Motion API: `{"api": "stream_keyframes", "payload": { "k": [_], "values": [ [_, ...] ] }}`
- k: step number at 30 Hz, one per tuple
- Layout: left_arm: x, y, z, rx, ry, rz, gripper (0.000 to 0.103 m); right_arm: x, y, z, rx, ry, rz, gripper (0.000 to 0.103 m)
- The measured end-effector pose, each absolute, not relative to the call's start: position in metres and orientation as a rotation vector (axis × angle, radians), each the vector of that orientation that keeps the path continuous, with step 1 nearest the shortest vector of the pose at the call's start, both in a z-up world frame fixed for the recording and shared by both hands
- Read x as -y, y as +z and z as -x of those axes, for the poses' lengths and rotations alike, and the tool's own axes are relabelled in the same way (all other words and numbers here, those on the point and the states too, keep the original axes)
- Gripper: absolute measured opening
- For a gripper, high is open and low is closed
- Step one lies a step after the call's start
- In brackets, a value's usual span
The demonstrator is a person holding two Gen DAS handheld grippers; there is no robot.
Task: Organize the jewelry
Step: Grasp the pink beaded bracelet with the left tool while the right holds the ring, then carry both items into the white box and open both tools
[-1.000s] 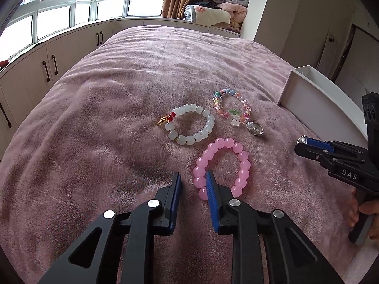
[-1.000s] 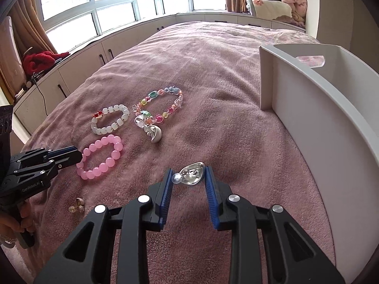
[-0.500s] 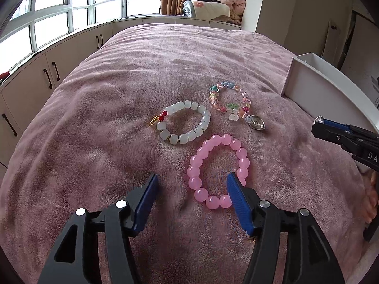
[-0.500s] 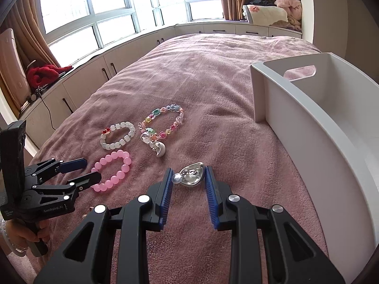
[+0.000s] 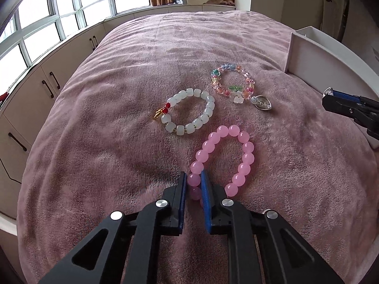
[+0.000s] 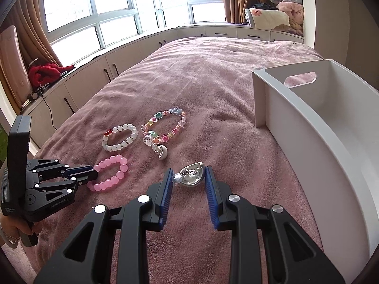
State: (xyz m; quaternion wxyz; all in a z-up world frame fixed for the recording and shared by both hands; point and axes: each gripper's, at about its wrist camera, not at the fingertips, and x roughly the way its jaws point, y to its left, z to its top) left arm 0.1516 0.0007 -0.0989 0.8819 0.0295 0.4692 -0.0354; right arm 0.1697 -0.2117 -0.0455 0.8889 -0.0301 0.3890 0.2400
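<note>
My left gripper is shut on the near beads of a pink bead bracelet that lies on the pink bedspread; it also shows in the right wrist view. My right gripper is shut on a silver heart-shaped earring and holds it above the bed. A white bead bracelet with a red bead and gold charm lies beyond. A multicoloured bead bracelet lies to its right, with a second silver heart earring beside it.
A white open box with a cut-out handle stands on the bed at the right, next to my right gripper. White cabinets and windows run along the left side. Folded blankets lie at the far end.
My left gripper opened wide, moved forward and shut on the pink bracelet's near beads. My right gripper, still holding the silver earring, rose and drew back a little beside the white box.
</note>
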Motion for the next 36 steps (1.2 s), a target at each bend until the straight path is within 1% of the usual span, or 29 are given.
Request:
{"api": "stream_keyframes", "payload": {
  "k": [6, 16, 25, 32, 36],
  "values": [
    [-0.012, -0.071, -0.147, -0.966, -0.085, 0.017, 0.017, 0.221, -0.026, -0.164, -0.750, 0.507, 0.025, 0.028],
    [0.015, -0.003, -0.159, -0.906, -0.124, -0.062, 0.017, 0.248, 0.020, -0.147, -0.610, 0.475, -0.037, 0.028],
    [0.084, 0.063, -0.175, -0.826, -0.225, -0.141, 0.017, 0.277, 0.053, -0.129, -0.462, 0.357, -0.049, 0.028],
    [0.147, 0.100, -0.191, -0.771, -0.324, -0.128, 0.017, 0.306, 0.067, -0.123, -0.412, 0.280, -0.024, 0.028],
    [0.179, 0.114, -0.201, -0.752, -0.365, -0.147, 0.017, 0.334, 0.069, -0.128, -0.422, 0.250, -0.092, 0.028]
  ]
}}
